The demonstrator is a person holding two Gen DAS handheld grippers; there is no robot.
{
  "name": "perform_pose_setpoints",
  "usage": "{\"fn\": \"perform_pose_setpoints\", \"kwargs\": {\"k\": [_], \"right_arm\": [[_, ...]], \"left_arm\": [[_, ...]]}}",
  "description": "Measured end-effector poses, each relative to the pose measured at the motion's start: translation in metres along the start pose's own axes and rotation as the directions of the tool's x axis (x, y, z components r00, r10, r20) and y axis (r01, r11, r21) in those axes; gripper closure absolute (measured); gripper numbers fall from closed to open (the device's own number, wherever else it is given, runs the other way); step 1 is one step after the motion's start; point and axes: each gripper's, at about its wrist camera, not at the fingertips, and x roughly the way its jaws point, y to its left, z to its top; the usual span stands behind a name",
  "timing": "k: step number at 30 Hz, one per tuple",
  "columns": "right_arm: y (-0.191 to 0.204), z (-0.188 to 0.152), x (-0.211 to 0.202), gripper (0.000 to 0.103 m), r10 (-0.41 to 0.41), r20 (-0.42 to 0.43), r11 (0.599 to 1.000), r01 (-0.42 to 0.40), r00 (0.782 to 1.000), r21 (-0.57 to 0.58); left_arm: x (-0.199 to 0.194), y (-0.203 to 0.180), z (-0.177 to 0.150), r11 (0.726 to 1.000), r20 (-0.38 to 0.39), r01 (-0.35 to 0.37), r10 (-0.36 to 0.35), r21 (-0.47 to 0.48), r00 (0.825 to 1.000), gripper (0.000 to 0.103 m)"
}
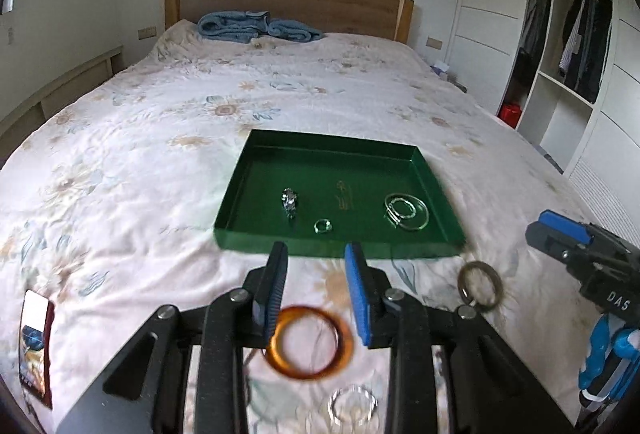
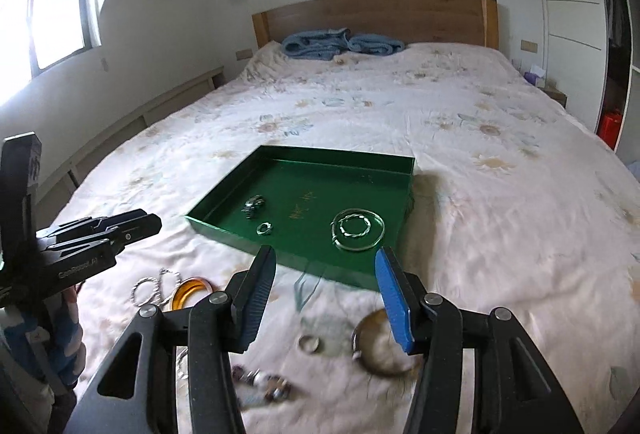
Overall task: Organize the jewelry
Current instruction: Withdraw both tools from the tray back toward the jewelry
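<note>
Bed (image 1: 160, 122) bears green tray (image 1: 336, 246); left gripper (image 1: 316, 270) gapes wide over orange bangle (image 1: 310, 344), right gripper (image 2: 326, 284) wide over dark ring (image 2: 380, 348), both holding nothing

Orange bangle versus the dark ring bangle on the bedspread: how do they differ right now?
The orange bangle is bright amber and lies under the open left gripper; the dark ring bangle is dull bronze-grey and lies further right, under the open right gripper. The orange one has a wider, flatter band; the dark one is thinner. Both lie flat on the bedspread, outside the green tray.
</note>
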Motion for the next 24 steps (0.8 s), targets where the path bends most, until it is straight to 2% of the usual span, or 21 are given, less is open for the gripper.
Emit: {"fn": "perform_pose_setpoints", "kwargs": {"k": [2,4,12,24], "right_arm": [[0.002,-0.005,-0.014,0.052,-0.001,0.013,1.0,0.002,1.0,-0.005],[0.005,-0.01,-0.026,0.052,-0.005,0.023,1.0,0.005,1.0,-0.013],[0.013,-0.023,-0.066,0.052,-0.011,0.055,0.999,0.012,0.998,-0.031],[0.015,-0.045,-0.09,0.052,-0.005,0.06,1.0,0.006,0.998,-0.025]], "left_arm": [[-0.013,0.0,-0.006,1.0,0.013,-0.011,0.011,0.005,1.0,0.073],[-0.025,0.0,-0.012,1.0,0.018,-0.013,0.013,0.006,1.0,0.068],[-0.062,0.003,-0.035,1.0,0.029,0.005,-0.005,0.012,1.0,0.067],[-0.09,0.027,-0.075,0.999,0.026,-0.026,0.027,-0.02,0.999,0.067]]}}
